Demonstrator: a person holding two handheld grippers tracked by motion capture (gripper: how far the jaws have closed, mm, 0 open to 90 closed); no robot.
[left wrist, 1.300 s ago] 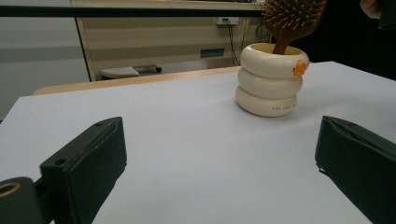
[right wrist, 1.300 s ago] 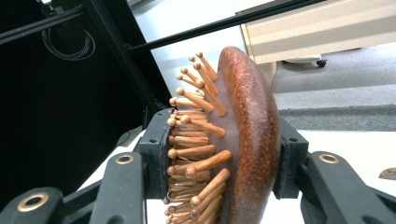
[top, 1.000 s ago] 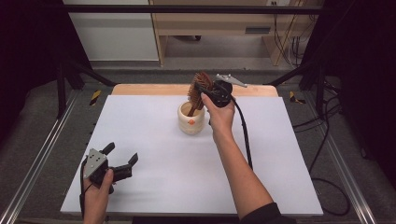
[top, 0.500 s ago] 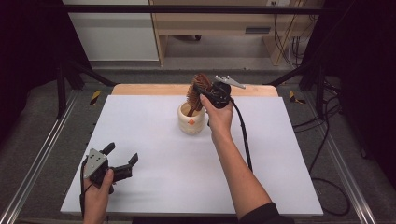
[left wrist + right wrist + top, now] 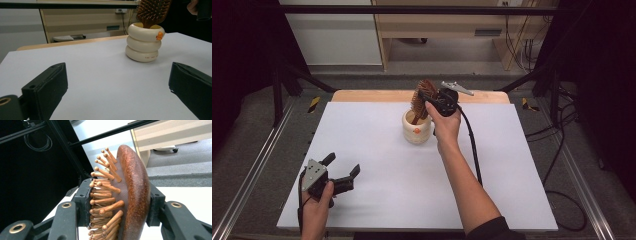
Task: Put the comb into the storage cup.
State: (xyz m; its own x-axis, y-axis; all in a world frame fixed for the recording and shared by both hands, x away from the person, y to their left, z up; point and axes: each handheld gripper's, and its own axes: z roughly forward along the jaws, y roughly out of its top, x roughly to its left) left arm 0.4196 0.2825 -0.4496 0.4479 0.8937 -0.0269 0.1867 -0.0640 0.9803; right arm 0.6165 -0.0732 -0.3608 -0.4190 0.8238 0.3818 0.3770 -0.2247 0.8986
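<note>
A brown wooden hairbrush (image 5: 421, 97) with peg bristles stands head-up in a cream ringed cup (image 5: 417, 129) near the far middle of the white table. My right gripper (image 5: 426, 98) is shut on the brush head (image 5: 130, 195), one jaw against the bristles and the other against the wooden back. The cup (image 5: 144, 42) has a small orange mark on its top ring, and the brush (image 5: 153, 11) rises out of it. At the near left corner my left gripper (image 5: 343, 170) rests low over the table, its jaws standing open (image 5: 117, 85) with nothing between them.
The white table top (image 5: 377, 165) lies on a wooden board (image 5: 372, 95) that shows along the far edge. Black frame posts stand at the back left (image 5: 279, 85) and back right (image 5: 554, 90). A cable (image 5: 472, 145) trails from my right gripper across the table.
</note>
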